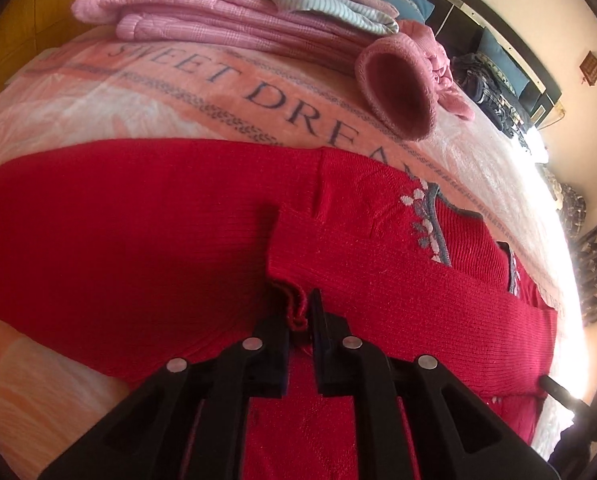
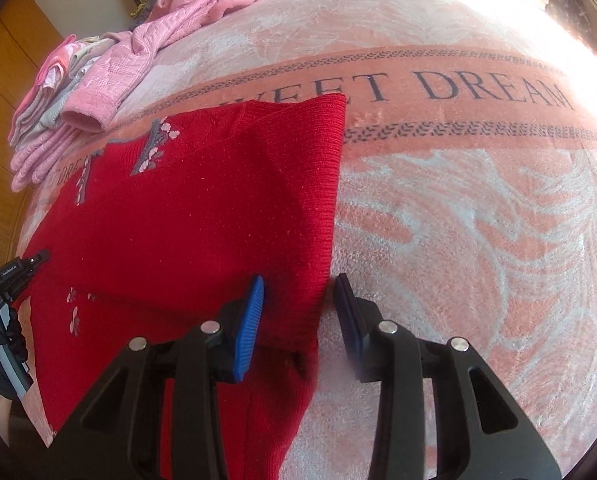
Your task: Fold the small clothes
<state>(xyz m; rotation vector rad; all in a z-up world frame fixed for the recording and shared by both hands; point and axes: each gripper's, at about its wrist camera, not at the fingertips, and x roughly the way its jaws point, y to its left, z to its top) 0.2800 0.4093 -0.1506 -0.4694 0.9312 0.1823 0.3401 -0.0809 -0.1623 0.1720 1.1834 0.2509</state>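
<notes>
red sweater half-folded on the bed, one gripper holding an edge, the other standing open at the fold.

the blanket point(image 2: 458, 208) with its "sweet dream" band covers the bed, and the red sweater point(image 2: 202, 216) lies flat across it, one side already turned over so a straight folded edge runs down its right; a stack of folded pink clothes point(image 1: 218, 20) sits just beyond it, with a pink garment point(image 2: 202, 4) still loose farther back. the left gripper point(image 1: 300, 312) has its fingers nearly closed on a bunched bit of the sweater's knit edge. the right gripper point(image 2: 298, 292) is wide open, straddling the folded edge, gripping nothing. this looks like mid-fold; next the right probably needs to close on that edge so both can carry the cloth over together.
</notes>
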